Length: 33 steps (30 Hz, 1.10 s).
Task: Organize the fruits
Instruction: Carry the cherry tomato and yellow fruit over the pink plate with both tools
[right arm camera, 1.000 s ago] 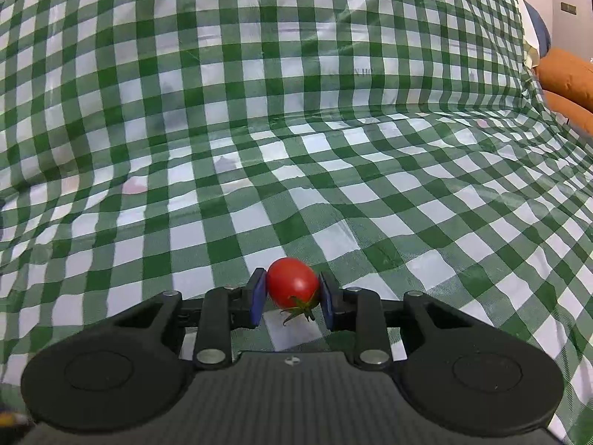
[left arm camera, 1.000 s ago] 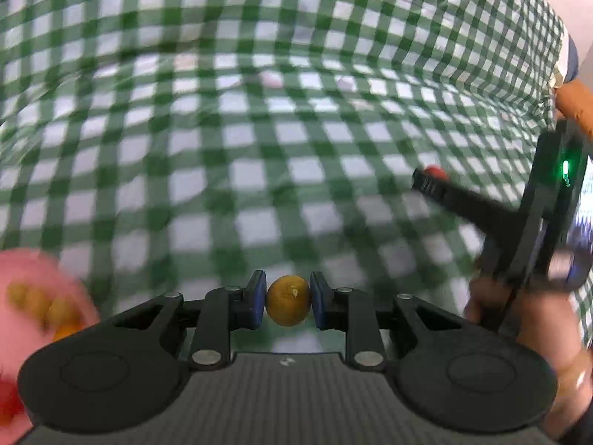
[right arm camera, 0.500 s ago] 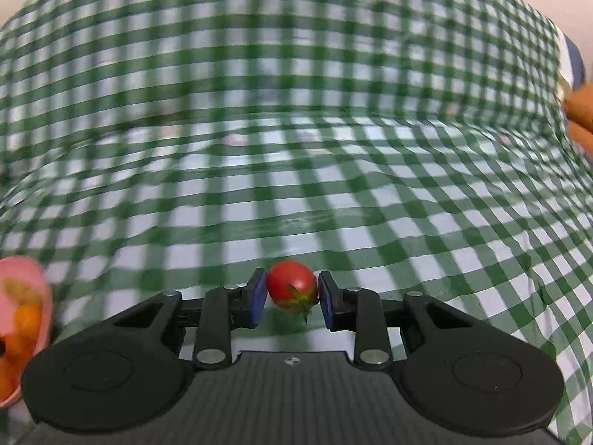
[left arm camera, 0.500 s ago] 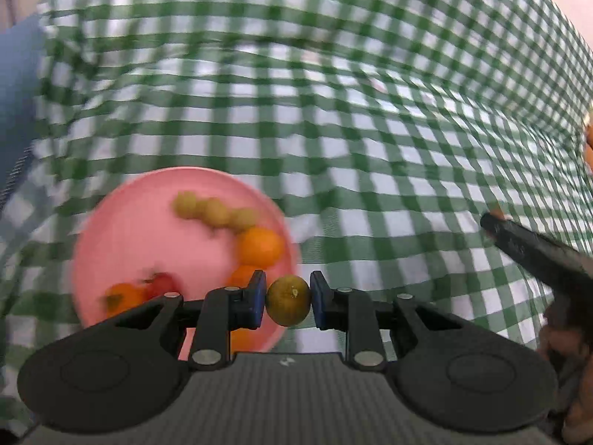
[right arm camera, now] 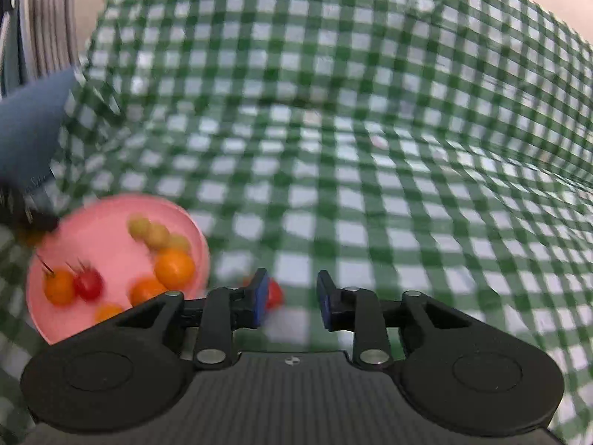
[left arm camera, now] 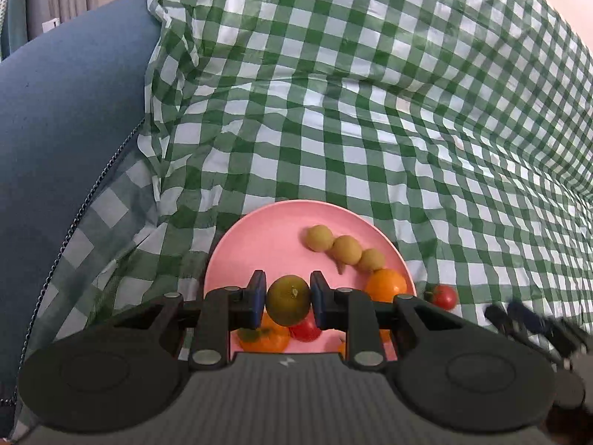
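Nearest to us, our left gripper (left arm camera: 288, 304) is clenched on a small green-yellow citrus fruit (left arm camera: 288, 305), its blue pads (left arm camera: 257, 298) pressing both flanks. It hangs over the near part of the pink plate (left arm camera: 259, 239), so this fruit is already above its home.

Our right gripper (right arm camera: 291, 298) is let go: its jaws have just been opening, and nothing sits between them. The cherry tomato (right arm camera: 273, 294) it was carrying shows past the left pad, at about nine o'clock of the gap — and in the left view the same tomato (left arm camera: 443, 296) lies on the checked cloth (left arm camera: 370, 129) just off the plate's rim, at three o'clock of the plate. It looks to us as if it has missed the plate, though the right view is blurred.

On the plate lie orange fruits, a red tomato and three pale round fruits in a row at one o'clock.

To do this step well we should lower the citrus close to a bare patch — the eleven o'clock side is free — before parting the pads, since round fruit rolls. Then we fetch the stray tomato.
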Tool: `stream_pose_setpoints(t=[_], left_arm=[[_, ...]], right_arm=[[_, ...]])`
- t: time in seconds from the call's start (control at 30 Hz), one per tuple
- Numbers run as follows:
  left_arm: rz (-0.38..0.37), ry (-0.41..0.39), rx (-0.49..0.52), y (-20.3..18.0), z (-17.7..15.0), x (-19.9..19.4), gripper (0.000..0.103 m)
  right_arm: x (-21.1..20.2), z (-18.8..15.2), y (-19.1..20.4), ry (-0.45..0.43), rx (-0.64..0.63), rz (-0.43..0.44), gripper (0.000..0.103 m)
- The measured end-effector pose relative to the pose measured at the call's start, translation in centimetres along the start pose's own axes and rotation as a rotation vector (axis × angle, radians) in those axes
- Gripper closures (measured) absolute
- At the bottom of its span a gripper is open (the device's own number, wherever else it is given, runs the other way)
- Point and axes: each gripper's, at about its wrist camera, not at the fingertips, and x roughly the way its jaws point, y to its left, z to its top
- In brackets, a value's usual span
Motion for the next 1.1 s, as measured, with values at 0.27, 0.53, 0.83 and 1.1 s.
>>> stream_pose_setpoints(t=[0.27,0.53,0.83,1.1], left_arm=[[-0.011,0.027,-0.029,-0.3,-0.9,0.4,0.075],[-0.016,0.027,0.035,-2.3,-1.4,0.2,0.075],[-0.048,0.030,0.045,-5.0,-1.2,0.5,0.075],[-0.028,0.017,0.051,-3.8,-0.7,0.0,0.075]], right_arm=[[2.7,-1.5,-1.2,0.014,0.026,0.012,0.048],[6.5,-1.7,1.3,0.028,-0.070,0.120,0.057],[5.3,-1.2,-0.2,-0.026,-0.003,0.066,0.067],[1.2,0.3,-0.7,-0.067,0.056,0.082,0.067]])
